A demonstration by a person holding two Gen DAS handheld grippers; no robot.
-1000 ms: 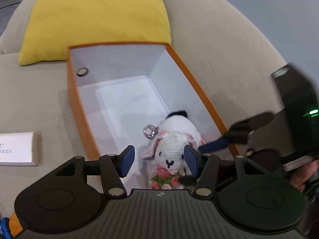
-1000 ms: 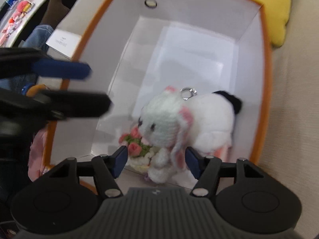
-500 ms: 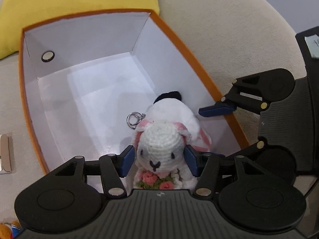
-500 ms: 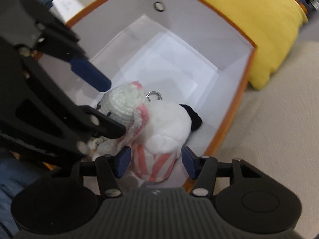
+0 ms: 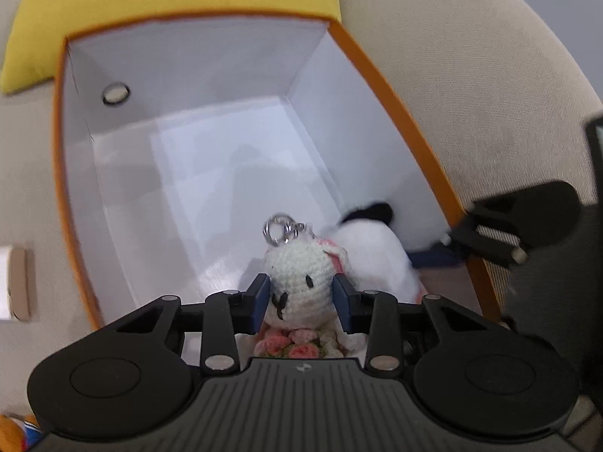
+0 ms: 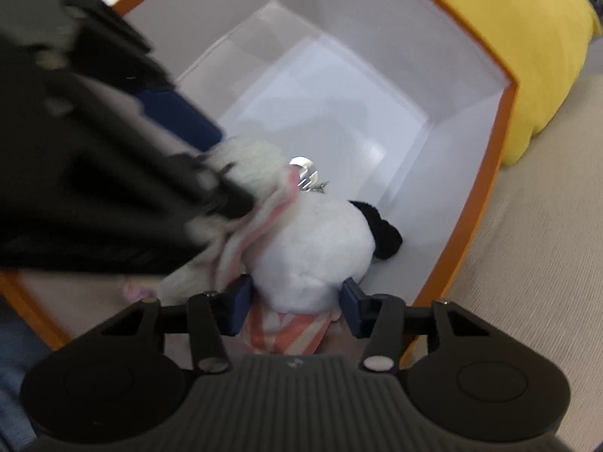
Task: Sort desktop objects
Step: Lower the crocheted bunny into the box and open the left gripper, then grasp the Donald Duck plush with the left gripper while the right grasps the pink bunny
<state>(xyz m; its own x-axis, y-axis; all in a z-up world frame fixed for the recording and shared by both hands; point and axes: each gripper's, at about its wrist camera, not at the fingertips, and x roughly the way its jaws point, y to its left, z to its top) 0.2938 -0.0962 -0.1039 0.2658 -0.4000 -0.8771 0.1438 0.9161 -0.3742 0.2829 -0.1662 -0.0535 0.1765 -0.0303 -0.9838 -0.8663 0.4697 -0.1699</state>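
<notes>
A: Where's the toy?
B: White crocheted bunny keychain with pink ears and a flower bouquet (image 5: 301,282) lies in the near corner of the orange-rimmed white cardboard box (image 5: 392,101), which sits on a beige fabric couch (image 5: 471,75).
A: Left gripper (image 5: 301,299)?
B: Jaws just closed in; the blue pads press both sides of the crocheted head, so it's clamped on the bunny (the metal ring (image 5: 277,228) sticks up just behind).
A: Right gripper (image 6: 296,307)?
B: Jaws also just closing, straddling the fluffy white body; pads look to touch the fur, clamped lightly I'd say.
A: Why both?
B: Probably a soft, floppy toy: head and body held so it lifts out without sagging.
A: Yellow velvet cushion (image 5: 169,0)?
B: Behind the box, touching its far wall.
</notes>
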